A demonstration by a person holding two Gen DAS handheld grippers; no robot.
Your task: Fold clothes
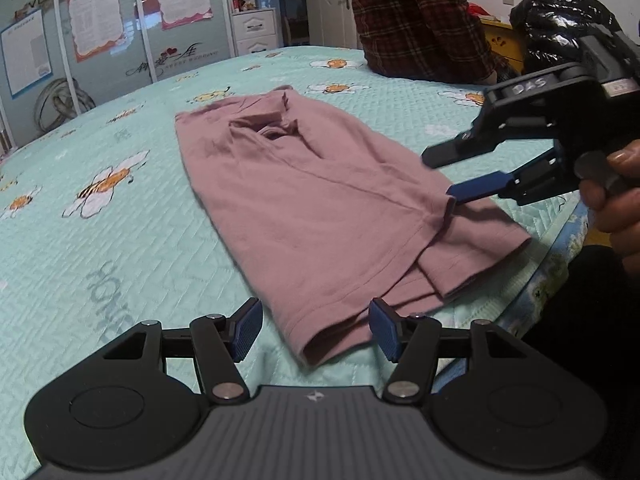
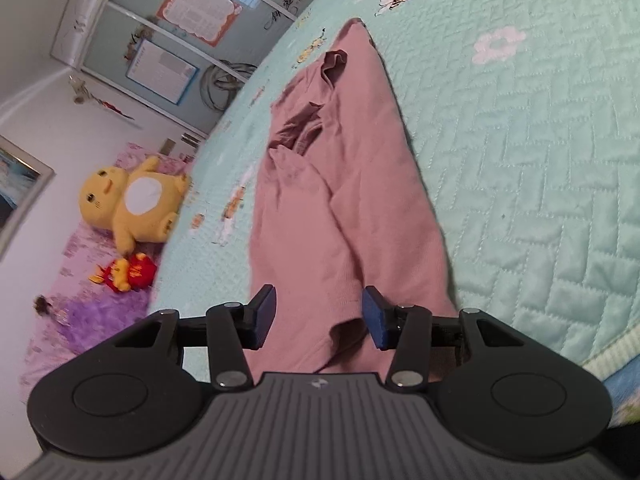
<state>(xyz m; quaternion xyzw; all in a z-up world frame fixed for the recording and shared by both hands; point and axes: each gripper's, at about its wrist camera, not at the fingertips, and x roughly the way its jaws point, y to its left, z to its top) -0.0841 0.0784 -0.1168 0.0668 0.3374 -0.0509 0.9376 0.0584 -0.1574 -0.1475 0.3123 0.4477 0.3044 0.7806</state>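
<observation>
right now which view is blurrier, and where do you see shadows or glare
Right wrist view is softer: the pink garment and yellow plush toy smear slightly, and the picture is tilted. Left wrist view is sharper; the right gripper casts a dark shadow on the cloth beneath it, the glossy black jacket shows glare, and fisheye bends the bed edge.

Both grippers [image 1: 316,330] [image 2: 319,316]: black linkage arms w/ silver screws, blue ribbed jaws, grey ridged body.
</observation>
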